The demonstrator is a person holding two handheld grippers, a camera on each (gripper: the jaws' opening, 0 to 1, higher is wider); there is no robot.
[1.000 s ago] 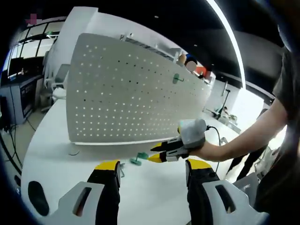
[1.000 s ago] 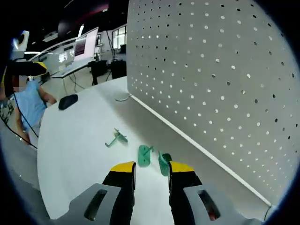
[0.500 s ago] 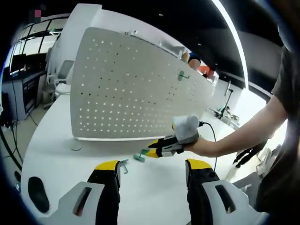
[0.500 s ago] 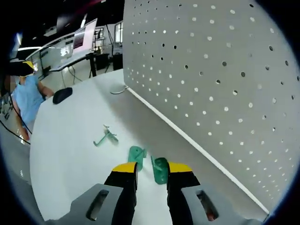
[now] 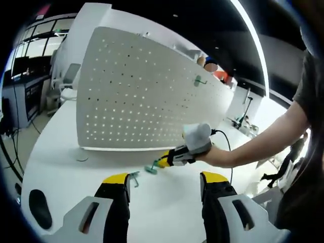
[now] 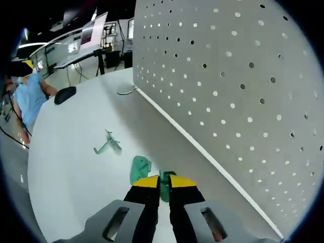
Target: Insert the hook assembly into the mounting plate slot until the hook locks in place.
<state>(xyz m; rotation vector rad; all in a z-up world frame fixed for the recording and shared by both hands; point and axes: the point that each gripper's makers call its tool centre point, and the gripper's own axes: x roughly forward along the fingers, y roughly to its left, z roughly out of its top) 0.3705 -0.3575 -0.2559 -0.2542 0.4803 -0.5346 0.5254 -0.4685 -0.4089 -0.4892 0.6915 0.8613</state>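
A white pegboard (image 5: 142,96) stands upright on the white table (image 5: 55,172), with one green hook (image 5: 199,80) mounted high on it. In the right gripper view the pegboard (image 6: 243,76) rises on the right. My right gripper (image 6: 164,182) is low over the table and shut on a green hook piece (image 6: 165,176). A second green piece (image 6: 140,168) lies just left of it, and a third hook (image 6: 107,144) lies farther out. In the left gripper view a hand holds the right gripper (image 5: 163,162) down at the green pieces (image 5: 151,168). My left gripper (image 5: 165,178) hangs back, open with nothing in it.
A black mouse (image 6: 65,94) and a small round disc (image 6: 126,90) lie on the table (image 6: 71,167) past the pegboard's far end. A person in a blue shirt (image 6: 28,101) sits beyond the table's left edge. Desks with monitors stand behind.
My right gripper's jaws have come together on the green hook piece that lay between them. The left gripper has hardly moved.
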